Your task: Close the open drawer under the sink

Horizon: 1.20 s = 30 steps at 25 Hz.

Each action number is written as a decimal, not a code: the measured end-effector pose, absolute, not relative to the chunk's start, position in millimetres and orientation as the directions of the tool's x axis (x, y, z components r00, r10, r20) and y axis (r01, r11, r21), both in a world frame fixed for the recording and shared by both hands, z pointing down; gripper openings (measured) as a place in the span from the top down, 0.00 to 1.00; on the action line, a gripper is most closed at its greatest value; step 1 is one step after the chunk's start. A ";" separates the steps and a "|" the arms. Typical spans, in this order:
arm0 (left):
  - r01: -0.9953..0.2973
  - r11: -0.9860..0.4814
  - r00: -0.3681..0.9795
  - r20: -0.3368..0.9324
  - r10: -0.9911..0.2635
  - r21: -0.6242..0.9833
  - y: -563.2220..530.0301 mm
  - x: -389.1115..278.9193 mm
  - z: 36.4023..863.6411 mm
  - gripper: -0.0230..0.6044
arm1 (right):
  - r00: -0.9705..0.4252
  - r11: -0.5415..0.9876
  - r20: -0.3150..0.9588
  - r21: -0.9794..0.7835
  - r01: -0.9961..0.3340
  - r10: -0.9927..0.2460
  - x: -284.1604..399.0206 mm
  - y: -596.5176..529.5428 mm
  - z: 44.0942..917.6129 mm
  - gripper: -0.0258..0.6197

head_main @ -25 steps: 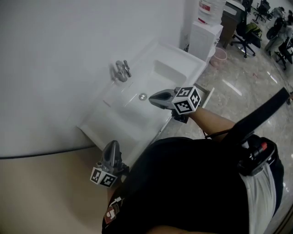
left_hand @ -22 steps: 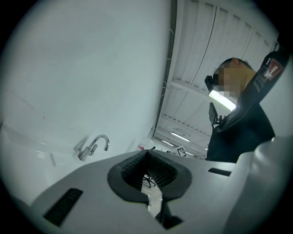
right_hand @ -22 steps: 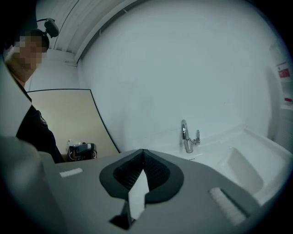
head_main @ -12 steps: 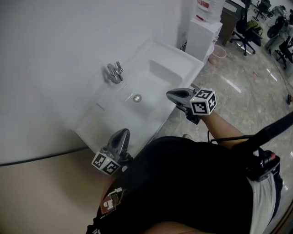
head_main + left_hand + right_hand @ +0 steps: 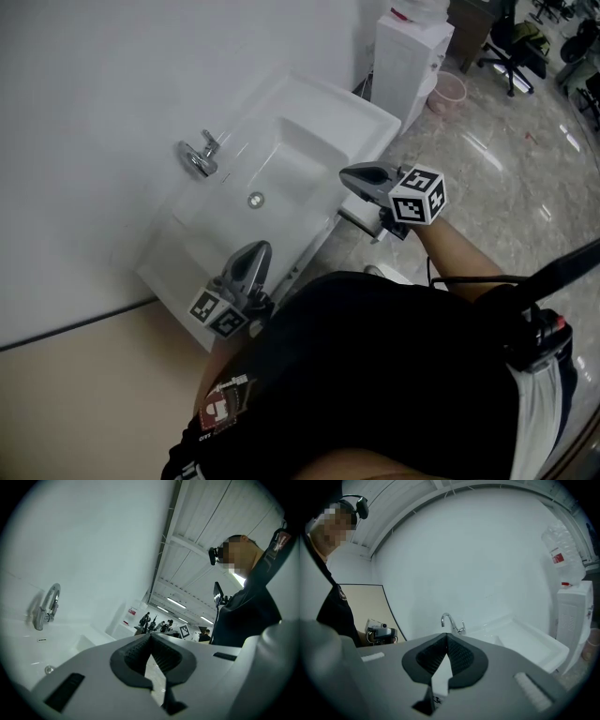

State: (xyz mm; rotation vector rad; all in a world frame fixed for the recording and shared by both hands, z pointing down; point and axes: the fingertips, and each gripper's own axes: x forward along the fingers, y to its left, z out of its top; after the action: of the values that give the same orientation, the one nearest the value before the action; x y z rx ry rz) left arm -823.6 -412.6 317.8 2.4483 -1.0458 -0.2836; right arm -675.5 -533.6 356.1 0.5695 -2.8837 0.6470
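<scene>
The left gripper (image 5: pixel 260 249) and right gripper (image 5: pixel 347 173) are hanging empty, jaws together, before the sink (image 5: pixel 323 98) at mid-frame; closed tips should be pressing squarely on the drawer (image 5: pixel 360 220), seemingly peeking out just below the right one

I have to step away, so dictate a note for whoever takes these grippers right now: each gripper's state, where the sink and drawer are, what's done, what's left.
Left gripper: shut, empty, at the sink's front edge.
Right gripper: shut, empty, further along that edge.
Sink: against the wall, faucet at the back. The drawer beneath it cannot be made out in any view.
Done: nothing that shows; both grippers are up at basin height.
Left: probably lower a gripper to the drawer front and push it shut.
</scene>
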 end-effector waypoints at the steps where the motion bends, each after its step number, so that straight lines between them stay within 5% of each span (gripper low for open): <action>1: -0.629 -0.608 0.697 0.005 -0.717 0.484 -417.5 -814.3 321.8 0.96 | -0.920 0.836 0.203 -0.385 -0.390 -0.336 -668.7 -537.9 357.9 0.96; 30: -0.384 -0.656 0.918 0.193 -0.346 0.650 -449.4 -556.1 478.6 0.96 | -0.813 0.650 0.283 -0.493 -0.578 -0.509 -464.9 -545.7 544.4 0.96</action>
State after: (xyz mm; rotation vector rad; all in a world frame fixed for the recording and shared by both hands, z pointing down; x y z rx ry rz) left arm -556.1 -449.4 478.6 2.3412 -0.5165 0.0672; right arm -464.9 -545.7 544.4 0.9076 -2.7443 0.8834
